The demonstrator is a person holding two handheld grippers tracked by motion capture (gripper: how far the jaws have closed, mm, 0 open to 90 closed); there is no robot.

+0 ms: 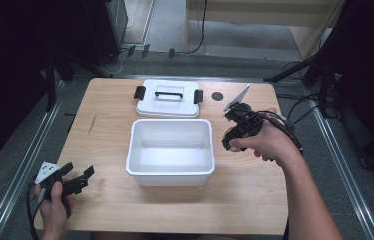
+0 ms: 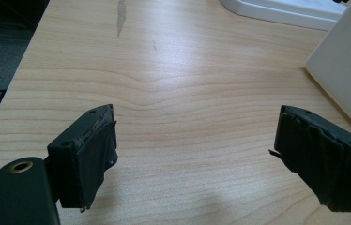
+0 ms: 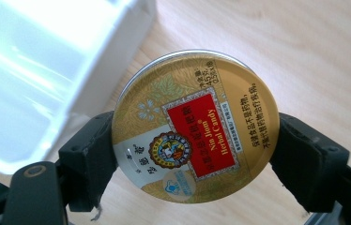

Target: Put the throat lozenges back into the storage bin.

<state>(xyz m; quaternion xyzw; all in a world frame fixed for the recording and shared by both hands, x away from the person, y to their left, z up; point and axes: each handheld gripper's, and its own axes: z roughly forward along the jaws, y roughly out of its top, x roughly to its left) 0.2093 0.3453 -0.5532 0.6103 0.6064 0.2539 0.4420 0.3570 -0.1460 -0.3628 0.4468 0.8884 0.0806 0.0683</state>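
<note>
My left gripper [image 1: 77, 180] rests at the near left corner of the table [image 1: 105, 210], jaws spread wide with nothing but bare wood between them; in the left gripper view the white side of the box [image 2: 347, 79] rises just to its right.

In the middle stands that open white plastic box [image 1: 170, 176], with nothing that I can see in it, and its lid [image 1: 168, 100], with black clips and a handle, lies flat just behind it.

To the right of the box, my right gripper [image 1: 236, 140] is held above the table, pinching a round gold candy tin [image 3: 194, 126] across its width, one pad on each side of the rim. The tin's printed face is turned toward the gripper's camera, and the box rim sits just beside it.

I judge the tin light and stiff, a thin metal shell that won't give under the pads, but its smooth lacquered edge is curved and likely slippery. Gripping straight across the middle, as I do now, seems the safest hold; off-centre, it could squirt out or swivel. It should tolerate a gentle set-down in the box.
</note>
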